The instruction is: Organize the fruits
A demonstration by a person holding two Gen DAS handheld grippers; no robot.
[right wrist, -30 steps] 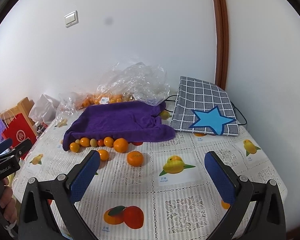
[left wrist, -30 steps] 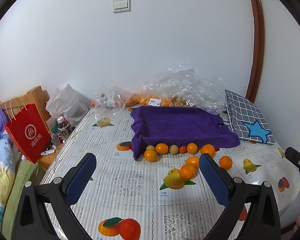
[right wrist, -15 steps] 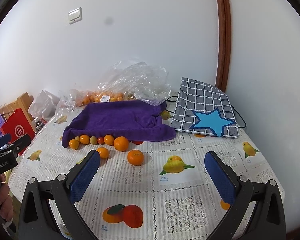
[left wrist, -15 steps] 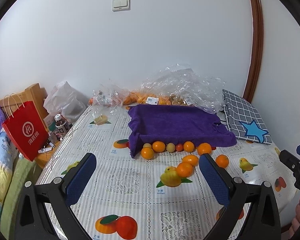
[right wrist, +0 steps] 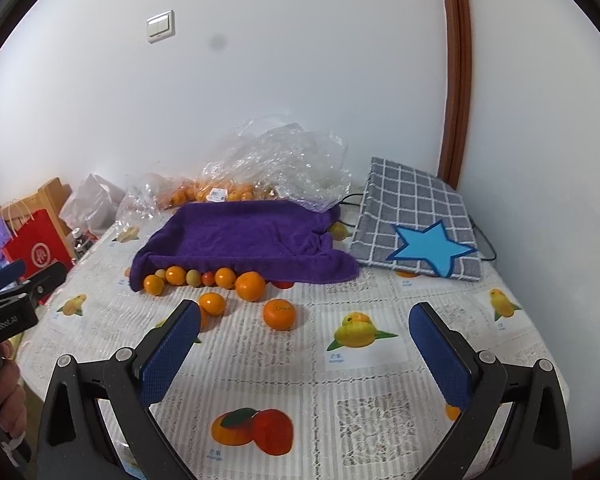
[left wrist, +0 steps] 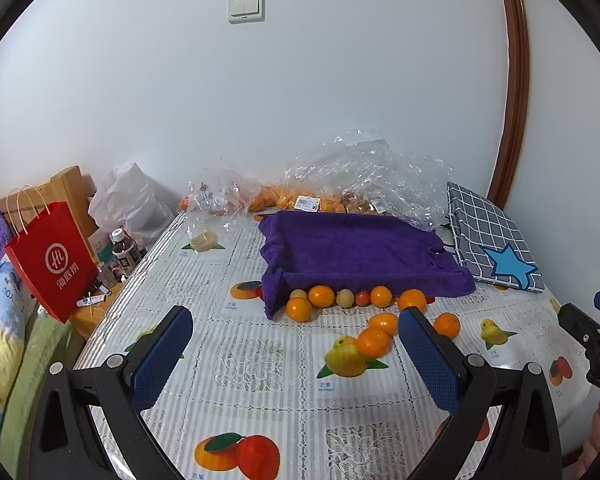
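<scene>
Since both pairs of tongs hang above the near edge of the worktop with nothing between their pads, the sorting seems to me hardly begun; the left tongs are spread wide and empty, and the right tongs are spread wide and empty too, well apart from any fruit.

The fruits lie loose on the patterned cloth of the worktop; a row of small oranges and paler round fruits sits touching the front edge of the purple towel, partly tucked under its fold; three more oranges lie apart in front of this row, one of them alone near the middle in the right wrist view, another to its left, and the third resting on a printed mango picture in the left wrist view. The printed fruits on the cloth are only pictures, not things to move.

Behind the towel, clear plastic bags hold many more oranges against the wall; whether these belong to the task I cannot tell. The top of the purple towel carries no fruit that I can see; if it is the place for them, then nearly all the work is left, namely picking each loose fruit and grouping it; a grey checked bag with a blue star lies just beside the towel on the right.
</scene>
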